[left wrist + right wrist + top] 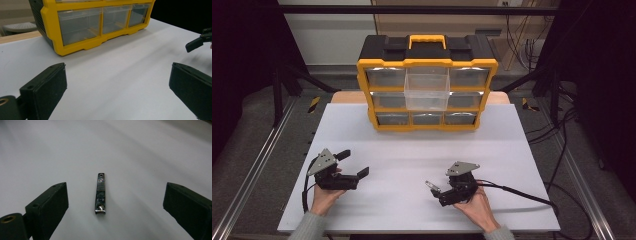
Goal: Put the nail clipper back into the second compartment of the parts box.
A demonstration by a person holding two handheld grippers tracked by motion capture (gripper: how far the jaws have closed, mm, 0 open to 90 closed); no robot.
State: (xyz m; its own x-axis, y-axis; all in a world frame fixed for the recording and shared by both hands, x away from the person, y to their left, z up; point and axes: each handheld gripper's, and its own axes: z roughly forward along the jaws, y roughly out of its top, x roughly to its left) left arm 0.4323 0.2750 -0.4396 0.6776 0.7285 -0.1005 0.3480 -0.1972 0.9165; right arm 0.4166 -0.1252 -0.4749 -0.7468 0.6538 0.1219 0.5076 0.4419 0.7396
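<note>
Right tongs [115, 202] wide, straddling clipper [100, 194] flat on surface [412, 150]; thin metal may skid. Left tongs [117, 82] wide, empty. Organizer [427, 80] at 12 o'clock, drawer [427, 90] out.

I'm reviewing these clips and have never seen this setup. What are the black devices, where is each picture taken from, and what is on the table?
A person sits at a white table with a two-jaw tool in each hand. The high view looks down from above: the left hand-held gripper and the right hand-held gripper both rest low on the table.

The other two pictures come from cameras riding on those tools, looking out between their black jaws. Both sets of jaws stand wide open and hold nothing.

At the far side stands a yellow and black drawer organizer, its clear top-middle drawer pulled out. In the right gripper view, a small metal nail clipper lies flat on the table between the jaws, untouched.
</note>
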